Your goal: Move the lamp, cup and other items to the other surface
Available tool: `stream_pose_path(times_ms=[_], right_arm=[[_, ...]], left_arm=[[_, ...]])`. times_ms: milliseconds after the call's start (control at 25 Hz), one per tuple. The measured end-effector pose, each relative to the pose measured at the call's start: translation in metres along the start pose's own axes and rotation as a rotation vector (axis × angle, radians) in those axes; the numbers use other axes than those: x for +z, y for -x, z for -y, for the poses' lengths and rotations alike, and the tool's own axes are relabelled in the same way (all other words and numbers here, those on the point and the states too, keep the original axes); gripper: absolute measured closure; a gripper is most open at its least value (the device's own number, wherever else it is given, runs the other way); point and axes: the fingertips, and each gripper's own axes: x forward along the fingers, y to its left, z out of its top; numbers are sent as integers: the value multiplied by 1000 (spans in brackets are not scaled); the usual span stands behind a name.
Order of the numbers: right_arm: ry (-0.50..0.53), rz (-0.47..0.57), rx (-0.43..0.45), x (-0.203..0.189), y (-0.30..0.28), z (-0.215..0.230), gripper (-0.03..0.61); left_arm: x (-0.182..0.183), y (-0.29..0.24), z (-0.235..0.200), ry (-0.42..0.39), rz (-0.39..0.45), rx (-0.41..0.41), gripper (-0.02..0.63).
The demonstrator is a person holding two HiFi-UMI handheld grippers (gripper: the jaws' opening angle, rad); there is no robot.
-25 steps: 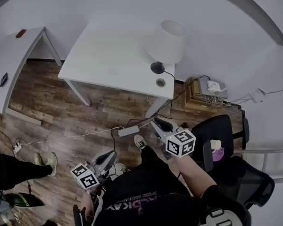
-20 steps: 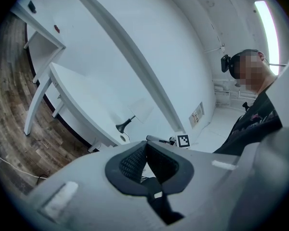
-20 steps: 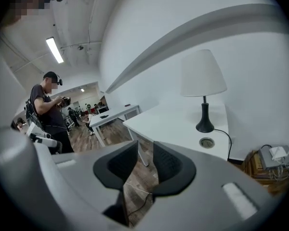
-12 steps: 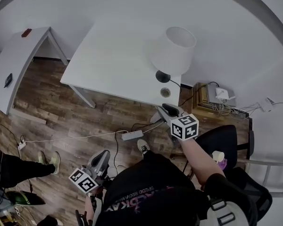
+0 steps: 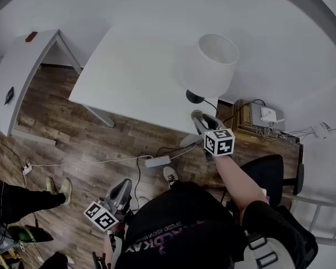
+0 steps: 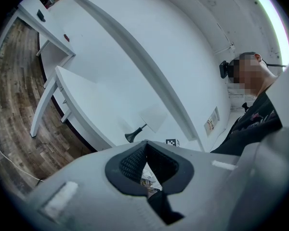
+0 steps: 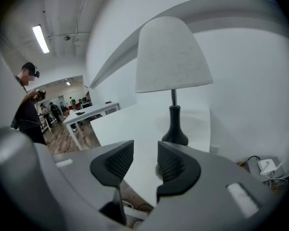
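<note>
the lamp (image 5: 210, 66) stands upright at the right corner of the white bench (image 5: 129, 66), upper middle of the head view. the cup (image 7: 157, 170) sits just in front of its base. the right tongs (image 5: 204, 118) hover over that corner, released, jaws just opening with nothing between them. lower left, the left tongs (image 5: 122, 189) are clenched empty above the wood floor (image 5: 73, 122).
</note>
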Motion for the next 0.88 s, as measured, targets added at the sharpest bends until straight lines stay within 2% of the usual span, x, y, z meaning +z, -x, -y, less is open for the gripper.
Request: stream_pose_path(times_ms=[120, 240, 440, 640, 760, 880], right_arm=[[46, 39, -92, 8, -27, 38, 412], [70, 57, -135, 18, -55, 65, 402], [63, 71, -142, 35, -93, 85, 380], [78, 82, -103, 44, -136, 90, 382], [101, 37, -128, 32, -139, 119, 388], [131, 62, -111, 46, -142, 116, 388]], left_arm=[[1, -7, -2, 7, -5, 21, 618], [0, -7, -6, 20, -11, 58, 618], [-3, -6, -13, 51, -14, 120, 618], [-2, -21, -20, 57, -18, 168, 618], [-11, -42, -23, 96, -44, 164, 618], [-4, -53, -22, 102, -41, 163, 618]])
